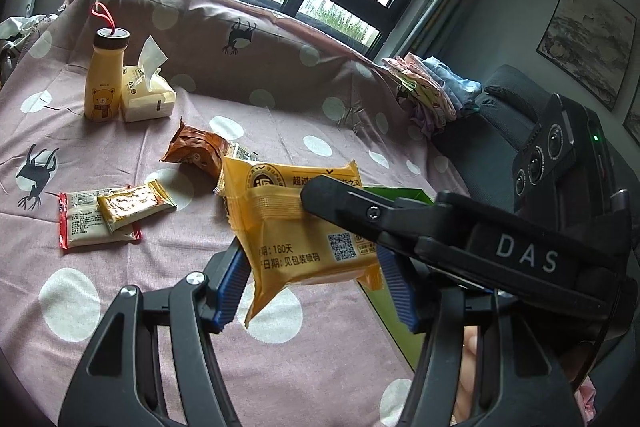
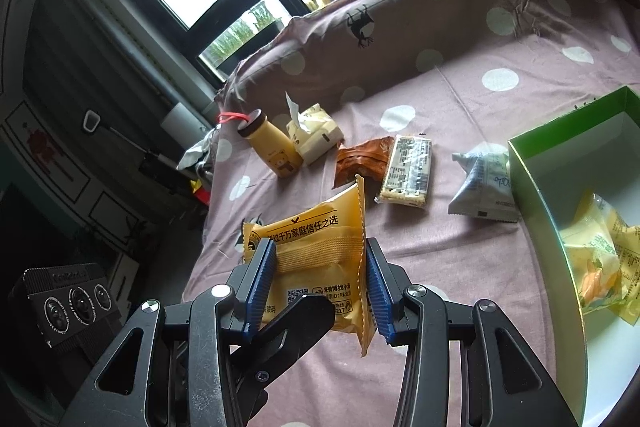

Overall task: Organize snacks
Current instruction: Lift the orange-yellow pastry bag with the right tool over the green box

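Both grippers meet at one orange snack packet [image 1: 296, 227], which is held above the bed. In the left wrist view my left gripper [image 1: 316, 283] has its blue pads on both sides of the packet, and one black finger of the right gripper lies across its top. In the right wrist view my right gripper [image 2: 320, 287] has its blue pads against both sides of the same packet [image 2: 316, 259]. A green box [image 2: 576, 163] with a white inside stands at the right and holds yellow snack bags [image 2: 600, 259].
Loose snacks lie on the pink dotted sheet [image 1: 100, 155]: a brown packet [image 1: 196, 151], a small gold packet [image 1: 136, 203] on a red-edged white one [image 1: 84, 223], a clear cracker pack [image 2: 408, 171], a grey bag [image 2: 484, 187]. A yellow bear bottle [image 1: 104, 79] and a tissue pack [image 1: 146, 95] stand at the back.
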A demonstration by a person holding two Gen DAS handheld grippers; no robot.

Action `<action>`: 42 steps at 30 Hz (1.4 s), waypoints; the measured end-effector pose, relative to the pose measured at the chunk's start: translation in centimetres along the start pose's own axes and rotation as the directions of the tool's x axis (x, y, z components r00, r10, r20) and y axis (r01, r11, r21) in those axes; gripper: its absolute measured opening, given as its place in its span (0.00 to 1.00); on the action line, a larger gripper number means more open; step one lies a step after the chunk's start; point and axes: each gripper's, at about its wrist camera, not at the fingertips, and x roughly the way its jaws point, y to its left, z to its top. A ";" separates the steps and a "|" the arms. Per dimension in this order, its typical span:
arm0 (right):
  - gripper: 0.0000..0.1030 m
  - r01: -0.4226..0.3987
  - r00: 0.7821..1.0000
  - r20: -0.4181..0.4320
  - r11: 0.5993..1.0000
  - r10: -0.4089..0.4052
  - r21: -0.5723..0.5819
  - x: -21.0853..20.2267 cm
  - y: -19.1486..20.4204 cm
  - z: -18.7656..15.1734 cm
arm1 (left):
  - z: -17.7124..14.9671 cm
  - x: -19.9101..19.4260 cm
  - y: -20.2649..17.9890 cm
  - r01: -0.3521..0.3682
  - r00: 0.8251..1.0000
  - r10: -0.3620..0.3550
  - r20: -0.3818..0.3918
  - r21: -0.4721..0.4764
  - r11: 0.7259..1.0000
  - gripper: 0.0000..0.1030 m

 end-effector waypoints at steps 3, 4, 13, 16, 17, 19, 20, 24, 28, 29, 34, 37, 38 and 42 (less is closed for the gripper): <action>0.45 -0.003 1.000 0.010 1.000 0.003 0.000 -0.4 0.0 0.1 | 0.0 -0.1 -0.4 0.005 1.000 -0.005 0.008 0.003 1.000 0.59; 0.45 -0.002 1.000 0.014 1.000 0.002 -0.001 -0.6 0.0 0.1 | 0.1 -0.1 -0.5 0.008 1.000 -0.008 0.010 0.004 1.000 0.59; 0.45 0.001 0.999 0.043 1.000 -0.001 0.006 -2.1 -0.7 0.5 | 0.5 0.5 -2.3 0.023 1.000 -0.023 0.010 0.034 0.999 0.59; 0.45 0.001 0.998 0.062 1.000 -0.002 0.017 -2.9 -1.5 0.8 | 0.6 1.1 -3.2 0.027 1.000 -0.027 0.007 0.051 0.998 0.59; 0.45 -0.002 0.998 0.067 1.000 0.000 0.023 -3.0 -1.8 0.8 | 0.7 1.4 -3.5 0.024 1.000 -0.024 0.001 0.060 0.998 0.59; 0.45 -0.008 0.998 0.065 0.999 0.006 0.037 -3.2 -2.5 1.0 | 0.8 1.8 -4.0 0.019 1.000 -0.018 -0.008 0.072 0.997 0.59; 0.45 -0.011 0.998 0.066 0.999 0.008 0.044 -3.2 -2.8 1.1 | 0.8 2.0 -4.2 0.018 1.000 -0.018 -0.009 0.073 0.997 0.59; 0.45 -0.013 0.997 0.082 0.998 0.007 0.067 -3.8 -3.7 1.3 | 1.0 2.6 -4.9 0.028 0.999 -0.026 -0.020 0.089 0.996 0.59; 0.45 -0.024 0.995 0.098 0.995 0.014 0.100 -4.4 -4.9 1.6 | 1.0 3.4 -6.0 0.034 0.999 -0.030 -0.030 0.113 0.993 0.59; 0.45 -0.021 0.995 0.104 0.994 0.010 0.107 -4.6 -5.2 1.6 | 1.1 3.7 -6.2 0.041 0.999 -0.038 -0.035 0.116 0.992 0.59; 0.45 0.007 0.992 0.121 0.991 -0.023 0.136 -5.4 -6.7 1.8 | 1.0 5.4 -7.3 0.071 0.996 -0.062 -0.069 0.126 0.990 0.59; 0.45 0.013 0.993 0.116 0.986 -0.033 0.169 -5.4 -7.8 1.9 | 0.9 6.4 -7.7 0.080 0.993 -0.069 -0.094 0.126 0.989 0.59; 0.45 0.016 0.992 0.117 0.984 -0.038 0.180 -5.5 -8.2 2.0 | 0.8 6.7 -7.9 0.086 0.992 -0.073 -0.101 0.127 0.988 0.59; 0.45 0.032 0.990 0.128 0.979 -0.058 0.199 -6.1 -9.1 2.1 | 0.7 7.4 -8.6 0.105 0.989 -0.090 -0.115 0.135 0.985 0.59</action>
